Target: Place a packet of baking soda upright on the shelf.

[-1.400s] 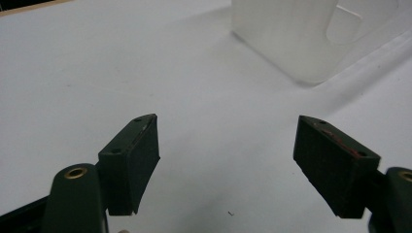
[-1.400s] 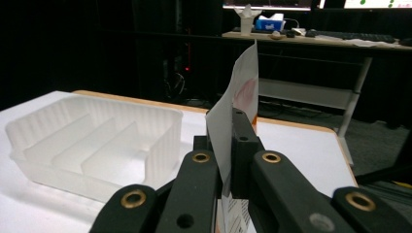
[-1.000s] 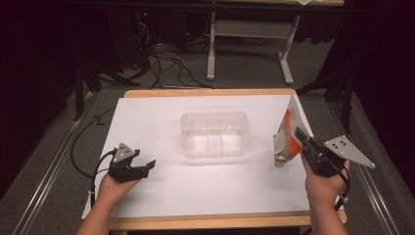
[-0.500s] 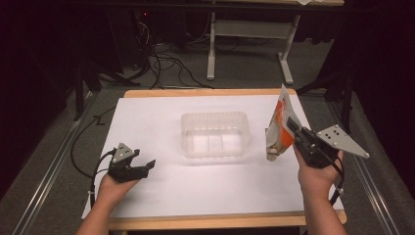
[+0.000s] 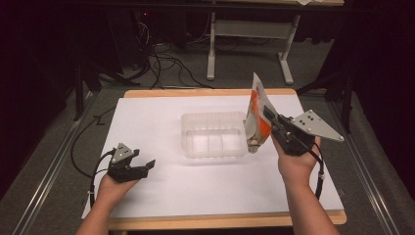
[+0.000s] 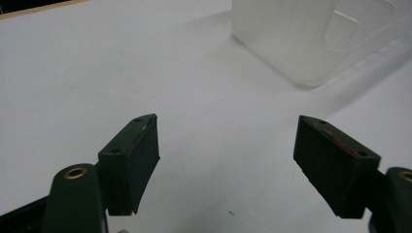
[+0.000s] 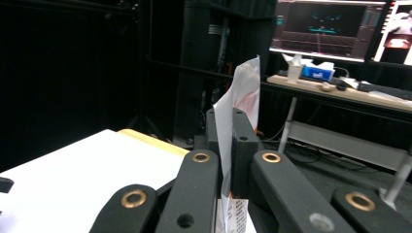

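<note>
My right gripper (image 5: 270,117) is shut on an orange-and-white snack packet (image 5: 257,115), held upright and tilted just above the right end of a clear plastic container (image 5: 213,135). In the right gripper view the packet (image 7: 240,97) stands pinched between the two black jaws, its top edge rising above them. My left gripper (image 5: 144,167) rests low over the white table (image 5: 156,112) at the front left, open, with nothing between its fingers (image 6: 132,160). The container's corner (image 6: 301,39) lies ahead and to the right of it in the left gripper view.
The container is divided into compartments and holds nothing that I can see. Behind the table stand a metal frame (image 5: 249,44) and loose cables (image 5: 161,63) on the floor. A desk with monitors (image 7: 335,29) shows in the right gripper view.
The right gripper has carried the packet leftward and up, from the table's right edge to the container's right end. The left gripper has stayed put.
</note>
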Demonstrator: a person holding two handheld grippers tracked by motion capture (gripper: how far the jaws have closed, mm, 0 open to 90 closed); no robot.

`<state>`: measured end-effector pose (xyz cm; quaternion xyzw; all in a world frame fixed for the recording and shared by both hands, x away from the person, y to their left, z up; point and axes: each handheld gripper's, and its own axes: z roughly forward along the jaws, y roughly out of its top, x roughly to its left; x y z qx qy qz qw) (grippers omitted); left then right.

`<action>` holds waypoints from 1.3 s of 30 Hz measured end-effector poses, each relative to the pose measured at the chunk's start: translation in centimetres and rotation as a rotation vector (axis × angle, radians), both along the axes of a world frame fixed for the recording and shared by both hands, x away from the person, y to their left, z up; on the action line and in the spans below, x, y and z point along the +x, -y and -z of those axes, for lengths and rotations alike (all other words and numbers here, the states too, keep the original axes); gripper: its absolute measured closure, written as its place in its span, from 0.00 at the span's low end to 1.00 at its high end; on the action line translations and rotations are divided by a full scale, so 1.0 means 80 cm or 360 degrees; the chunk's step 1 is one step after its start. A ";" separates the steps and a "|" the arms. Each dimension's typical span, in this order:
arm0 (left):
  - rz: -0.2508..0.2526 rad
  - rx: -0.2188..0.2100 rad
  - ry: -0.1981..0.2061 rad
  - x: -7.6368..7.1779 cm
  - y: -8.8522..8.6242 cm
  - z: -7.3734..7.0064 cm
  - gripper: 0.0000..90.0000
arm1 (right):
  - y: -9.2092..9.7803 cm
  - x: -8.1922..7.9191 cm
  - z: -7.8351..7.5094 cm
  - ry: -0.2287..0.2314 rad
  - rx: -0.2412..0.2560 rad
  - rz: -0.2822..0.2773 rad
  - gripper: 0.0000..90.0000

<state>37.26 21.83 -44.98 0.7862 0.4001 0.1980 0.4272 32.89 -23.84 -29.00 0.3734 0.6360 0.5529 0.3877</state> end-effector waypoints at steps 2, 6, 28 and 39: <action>-0.0001 0.0001 0.0001 0.000 0.000 0.000 0.28 | -0.010 0.004 0.000 -0.0002 -0.0011 -0.0024 1.00; -0.0002 -0.0005 0.0005 0.000 -0.001 0.000 0.28 | -0.033 0.011 0.002 -0.0013 -0.0005 -0.0075 1.00; 0.0013 -0.0024 0.0003 0.000 -0.001 -0.001 0.28 | -0.133 0.061 0.033 -0.0063 -0.0031 -0.0238 1.00; 0.0012 -0.0032 0.0008 -0.001 -0.002 -0.002 0.28 | -0.155 0.086 0.047 -0.0096 -0.0019 -0.0233 1.00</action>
